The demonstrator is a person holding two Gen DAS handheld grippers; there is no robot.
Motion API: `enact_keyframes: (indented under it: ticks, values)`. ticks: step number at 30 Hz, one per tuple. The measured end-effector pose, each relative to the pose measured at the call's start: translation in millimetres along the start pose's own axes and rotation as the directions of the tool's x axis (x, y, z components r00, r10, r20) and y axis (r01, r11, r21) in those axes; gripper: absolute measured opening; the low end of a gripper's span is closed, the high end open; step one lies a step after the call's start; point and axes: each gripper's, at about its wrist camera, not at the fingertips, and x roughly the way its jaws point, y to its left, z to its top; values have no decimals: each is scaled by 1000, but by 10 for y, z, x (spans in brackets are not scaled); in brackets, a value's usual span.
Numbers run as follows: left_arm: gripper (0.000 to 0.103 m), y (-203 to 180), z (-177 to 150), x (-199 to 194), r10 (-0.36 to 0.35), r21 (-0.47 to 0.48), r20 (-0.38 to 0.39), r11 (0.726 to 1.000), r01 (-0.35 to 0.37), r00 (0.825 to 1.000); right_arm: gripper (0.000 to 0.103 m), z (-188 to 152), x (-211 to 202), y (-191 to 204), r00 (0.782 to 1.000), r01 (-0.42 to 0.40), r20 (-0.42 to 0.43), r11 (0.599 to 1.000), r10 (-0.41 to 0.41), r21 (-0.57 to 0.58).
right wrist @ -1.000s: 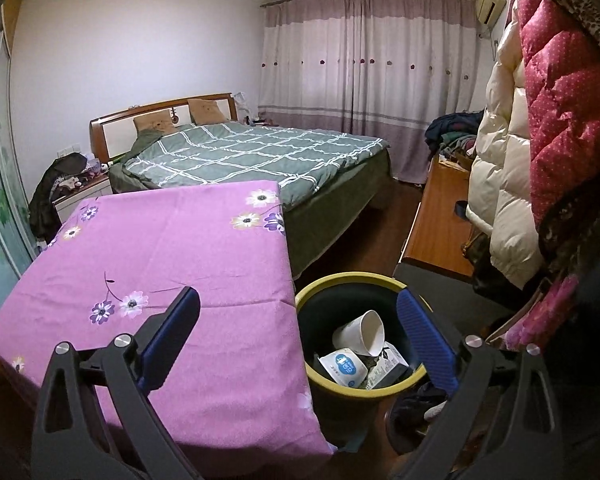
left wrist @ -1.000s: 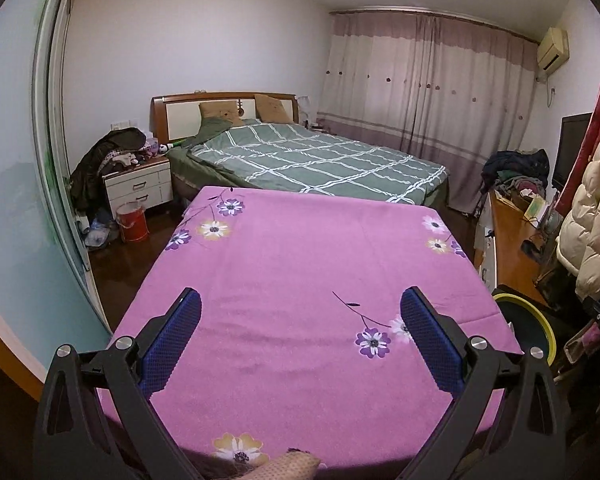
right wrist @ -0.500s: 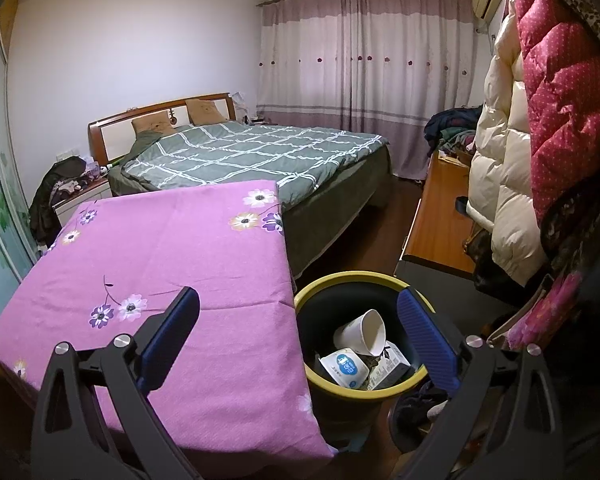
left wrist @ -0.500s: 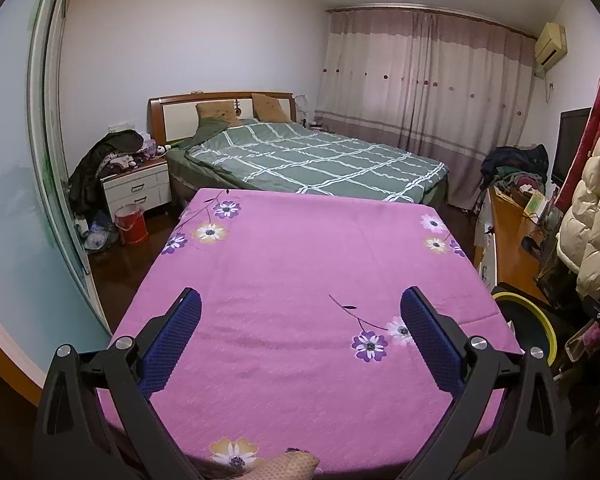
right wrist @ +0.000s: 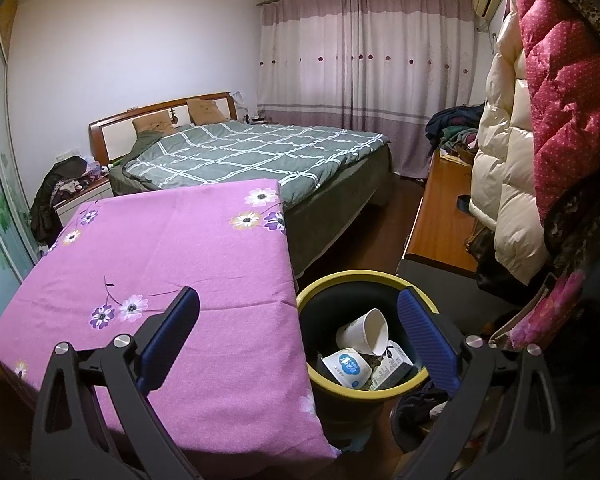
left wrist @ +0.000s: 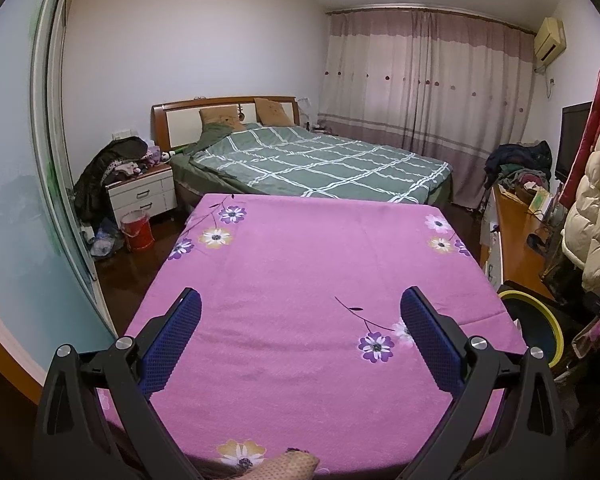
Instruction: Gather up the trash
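Note:
A black trash bin with a yellow rim (right wrist: 416, 383) stands on the floor at the right edge of the table. Inside it lie a white paper cup (right wrist: 366, 330), a white tub with a blue label (right wrist: 347, 366) and a small carton (right wrist: 392, 364). My right gripper (right wrist: 298, 318) hangs open above the bin's left rim and the table corner, holding nothing. My left gripper (left wrist: 300, 316) is open over the table with the purple flowered cloth (left wrist: 300, 264), nothing between its fingers. The bin's rim (left wrist: 550, 328) shows at the right in the left wrist view.
A bed with a green checked cover (right wrist: 252, 156) lies behind the table. Puffy coats (right wrist: 540, 128) hang close on the right above a wooden desk (right wrist: 440, 228). A nightstand (left wrist: 142, 196) and a red bucket (left wrist: 137, 231) stand at the left by a sliding door.
Both views have shifted only slightly. The grippers stay open and the bin's contents lie as before.

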Motion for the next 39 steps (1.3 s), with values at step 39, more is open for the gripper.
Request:
enact_keyframes:
  ticks: [39]
  values:
    - [98,2,13,37,-4,8,-15,1000,4,1000,95,-62,58,70,1000,-10,-11,1000,10,4]
